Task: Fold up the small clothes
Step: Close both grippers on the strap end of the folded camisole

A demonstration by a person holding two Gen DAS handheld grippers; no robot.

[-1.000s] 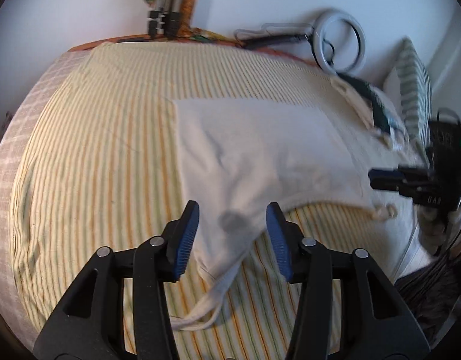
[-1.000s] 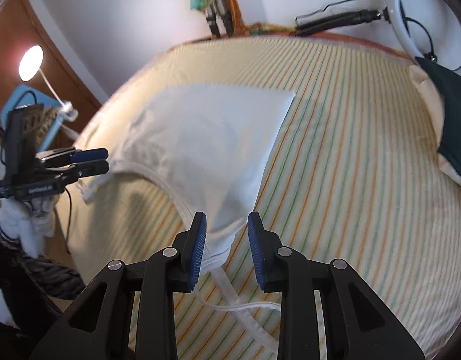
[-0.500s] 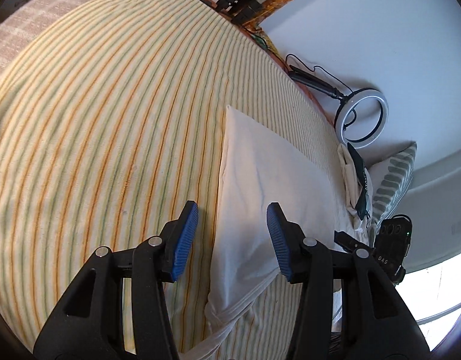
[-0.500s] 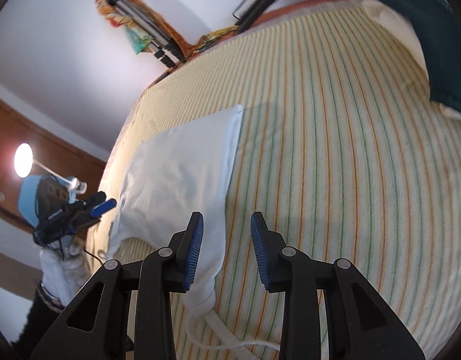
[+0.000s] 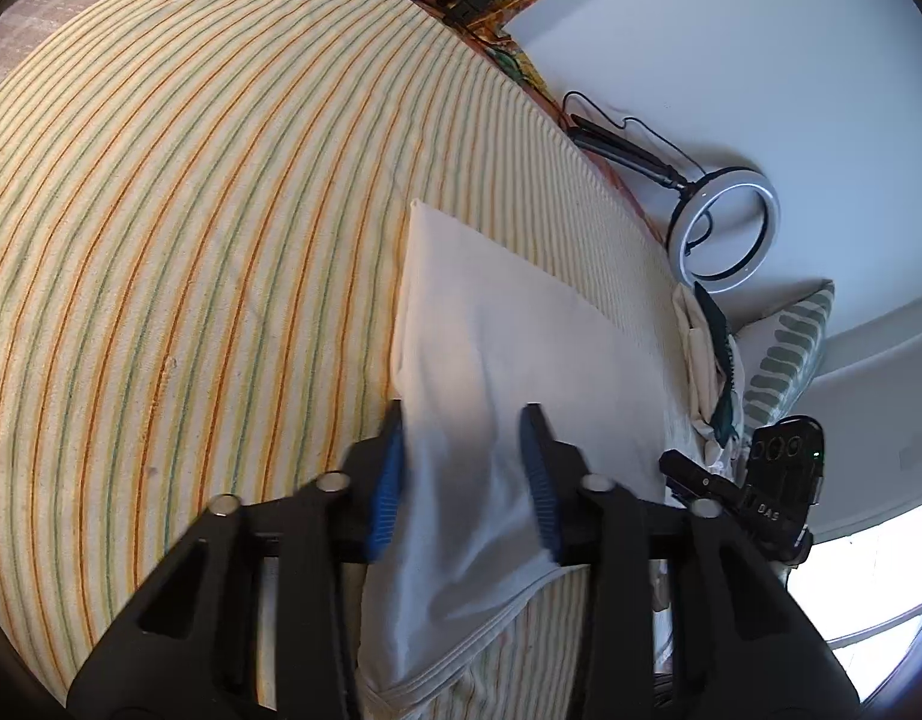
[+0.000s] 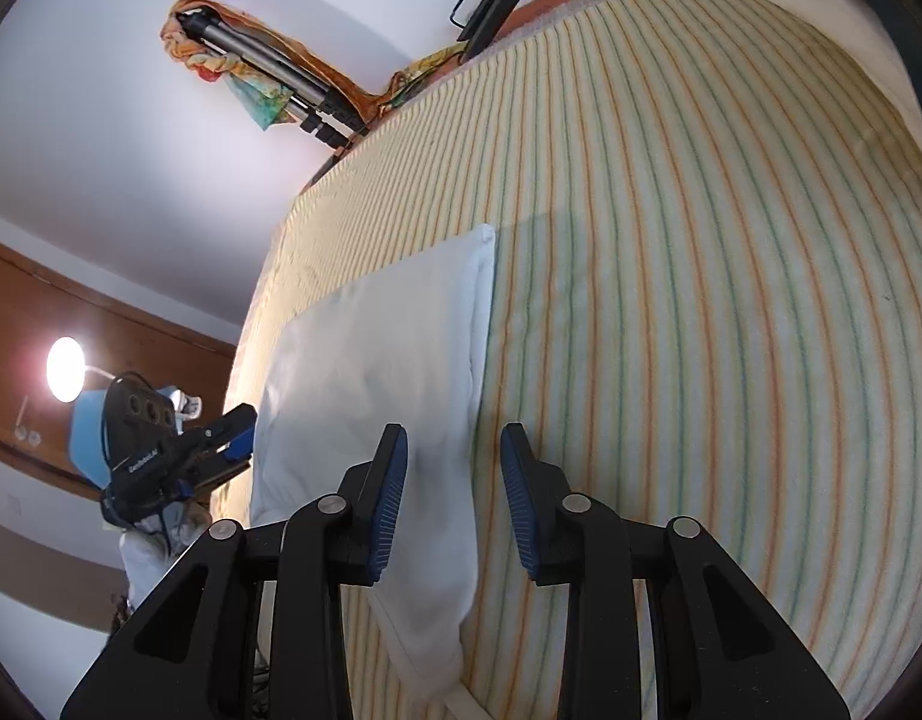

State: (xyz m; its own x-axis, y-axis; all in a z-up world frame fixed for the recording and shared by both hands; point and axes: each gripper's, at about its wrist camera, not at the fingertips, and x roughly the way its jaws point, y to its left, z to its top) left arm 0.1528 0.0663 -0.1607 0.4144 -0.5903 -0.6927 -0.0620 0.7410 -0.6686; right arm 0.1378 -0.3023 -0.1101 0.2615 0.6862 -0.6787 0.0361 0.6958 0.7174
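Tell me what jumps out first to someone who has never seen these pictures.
A white garment lies flat on a big striped bedspread, with the open left gripper and open right gripper straddling its near edge. A ring light leans on the wall beyond the bed, and a lit lamp glows at the side.

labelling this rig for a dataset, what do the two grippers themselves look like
Both match. The left gripper and right gripper each have two black plastic arms with triangular cut-outs, silver round rivets at the joints and ribbed blue pads on the fingertips. Seen from across, the left gripper's black body bears white lettering, with a dark cable trailing below.
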